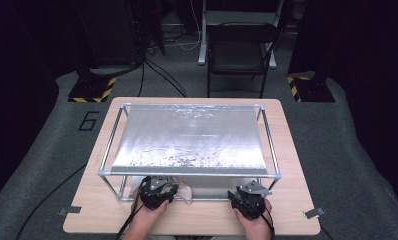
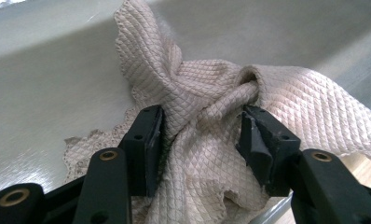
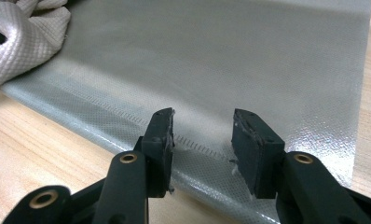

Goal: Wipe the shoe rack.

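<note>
A beige quilted cloth [image 2: 207,93] lies bunched on a silver sheet [image 2: 44,93] at the table's near edge, under the front bar of a metal frame [image 1: 187,175]. My left gripper [image 2: 202,135] stands open with the twisted cloth between its jaws, the pads [image 2: 151,144] beside the folds and not squeezing them. From above, the left gripper [image 1: 169,190] sits just left of the cloth [image 1: 186,191]. My right gripper [image 3: 202,135] is open over the silver sheet's [image 3: 230,56] near edge with nothing between its jaws; the cloth [image 3: 25,37] lies to its far left. In the high view the right gripper [image 1: 242,196] rests at the frame's front right.
The metal tube frame carries a sloped silver sheet [image 1: 187,140] over most of the wooden table [image 1: 297,210]. A black chair [image 1: 239,50] stands beyond the table's far edge. Cables trail from both grippers toward the person.
</note>
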